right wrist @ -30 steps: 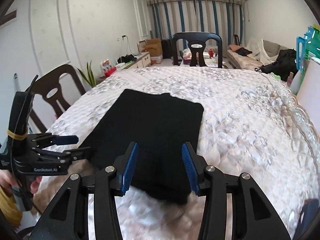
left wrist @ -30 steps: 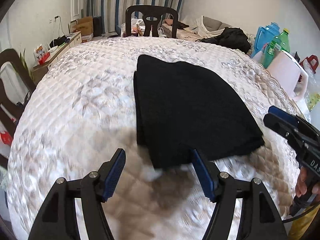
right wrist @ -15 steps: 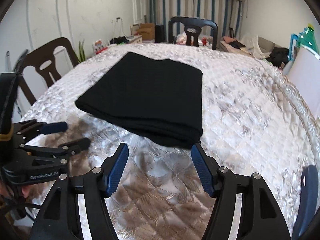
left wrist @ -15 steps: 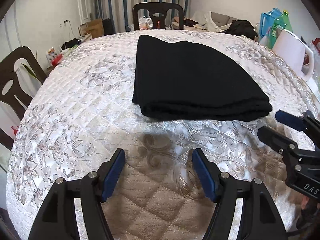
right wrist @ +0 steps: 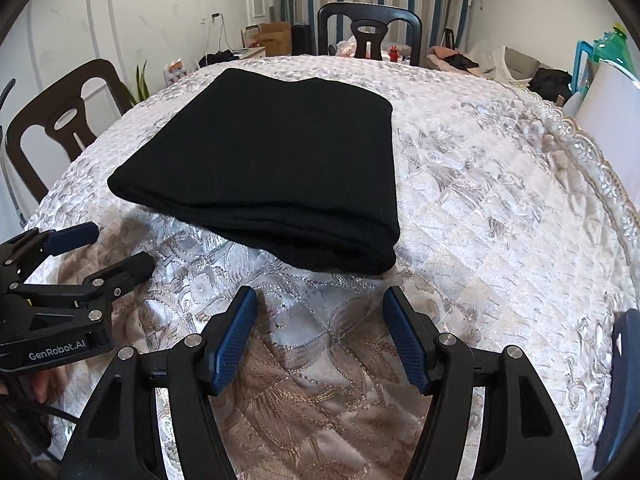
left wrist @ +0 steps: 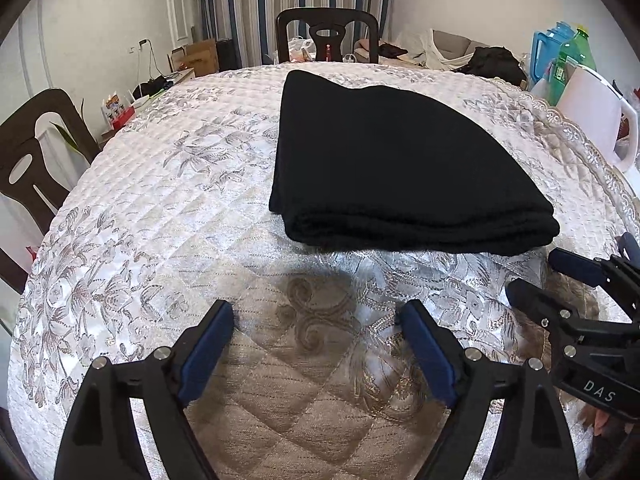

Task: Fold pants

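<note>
The left tongs (left wrist: pixel 316 340) stand wide apart, their blue pads with nothing between them but bare cloth; the jaws have just been opening further, and they grip nothing. The right tongs (right wrist: pixel 320 328) are likewise well spread and empty, having opened a moment ago too. Both hover just short of the pants (left wrist: pixel 400 168), on the side nearest the person, the left ones toward the bundle's left corner and the right ones toward its right corner.

The pants lie near the middle of the table (left wrist: pixel 160 220), folded into a thick black rectangle with several layers showing along the near edge. They touch neither pair of tongs. The far edge looks slightly uneven, with a small dip in it.

Beyond the pants a dark chair (left wrist: pixel 328 32) stands at the far rim; another chair (left wrist: pixel 28 152) sits well off to their left. To their right, by the table's lace border, stand a white jug (left wrist: pixel 600 116) and some bottles (left wrist: pixel 560 56).

To my eye the fold looks done or nearly so. The fabric seems a soft, matte knit: light, limp, not slippery, nothing breakable. It would sag if lifted by one point, so I would pinch through all layers at the two near corners, or simply press the stack flat.
</note>
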